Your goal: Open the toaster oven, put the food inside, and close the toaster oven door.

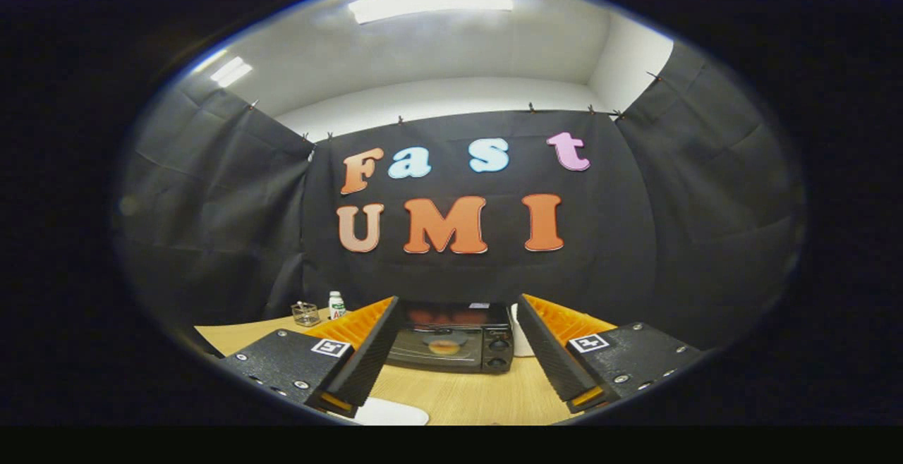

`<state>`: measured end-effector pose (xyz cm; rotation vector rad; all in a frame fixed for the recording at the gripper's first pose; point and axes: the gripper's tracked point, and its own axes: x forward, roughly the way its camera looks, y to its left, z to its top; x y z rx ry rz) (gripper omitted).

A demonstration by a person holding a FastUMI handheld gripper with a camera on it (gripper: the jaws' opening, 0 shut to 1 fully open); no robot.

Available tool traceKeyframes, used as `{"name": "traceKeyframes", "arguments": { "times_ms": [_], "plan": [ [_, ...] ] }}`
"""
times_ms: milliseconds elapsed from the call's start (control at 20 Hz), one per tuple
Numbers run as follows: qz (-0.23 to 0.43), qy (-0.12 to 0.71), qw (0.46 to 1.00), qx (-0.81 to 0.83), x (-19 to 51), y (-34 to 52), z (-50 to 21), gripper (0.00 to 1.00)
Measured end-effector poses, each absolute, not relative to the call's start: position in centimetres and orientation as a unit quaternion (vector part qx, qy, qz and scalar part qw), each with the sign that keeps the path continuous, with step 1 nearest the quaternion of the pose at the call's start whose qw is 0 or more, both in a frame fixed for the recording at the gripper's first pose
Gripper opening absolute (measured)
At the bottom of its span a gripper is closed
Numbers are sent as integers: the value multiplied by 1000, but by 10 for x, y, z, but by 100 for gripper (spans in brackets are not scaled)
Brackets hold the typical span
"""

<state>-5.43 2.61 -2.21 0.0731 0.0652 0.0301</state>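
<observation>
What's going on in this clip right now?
A person is holding the tool above a wooden table, fingers open and empty, aimed at a black toaster oven beyond them. Its door looks closed. A white plate sits on the table just below the fingers. Nothing has been grasped yet.

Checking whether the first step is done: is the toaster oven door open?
No: the toaster oven beyond the open gripper has its glass door upright and flush against its front, and the jaws hold nothing.
</observation>
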Motion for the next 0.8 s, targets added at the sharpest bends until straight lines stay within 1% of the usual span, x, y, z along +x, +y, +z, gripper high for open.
{"name": "traceKeyframes", "arguments": {
  "times_ms": [450,800],
  "plan": [
    [50,30,997,42,-57,52,-15,96],
    [60,12,997,41,-55,60,-5,97]
  ]
}}
